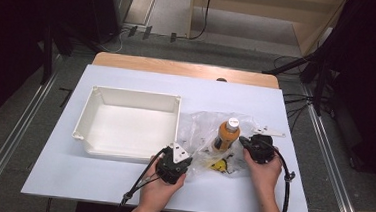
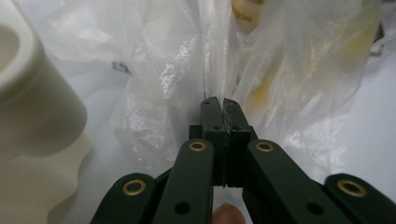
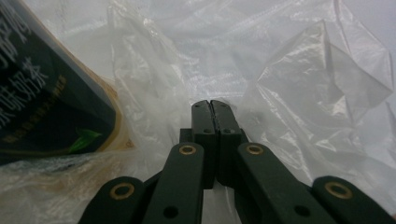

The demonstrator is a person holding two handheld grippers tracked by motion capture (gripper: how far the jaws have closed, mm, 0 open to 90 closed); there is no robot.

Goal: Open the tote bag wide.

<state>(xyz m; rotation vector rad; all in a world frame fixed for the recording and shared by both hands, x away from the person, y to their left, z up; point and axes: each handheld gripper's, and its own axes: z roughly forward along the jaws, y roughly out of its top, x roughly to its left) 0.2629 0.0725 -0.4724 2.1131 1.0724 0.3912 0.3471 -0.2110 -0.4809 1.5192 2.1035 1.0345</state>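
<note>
Plastic bag point(image 1: 209, 137) right of frame centre, bottle point(image 1: 227, 134) inside; left tongs point(image 2: 222, 107) and right tongs point(image 3: 210, 108) both clenched on film.

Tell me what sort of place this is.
Probably a lab or recording studio rather than a home: a white-topped table stands between floor rails with dark stands and cables around it, and each claw, left and right, grips a plastic bag.

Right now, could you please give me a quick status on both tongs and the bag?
Left tongs shut on plastic bag. Right tongs shut on it too. Bottle upright inside. White bin close on the left.
</note>
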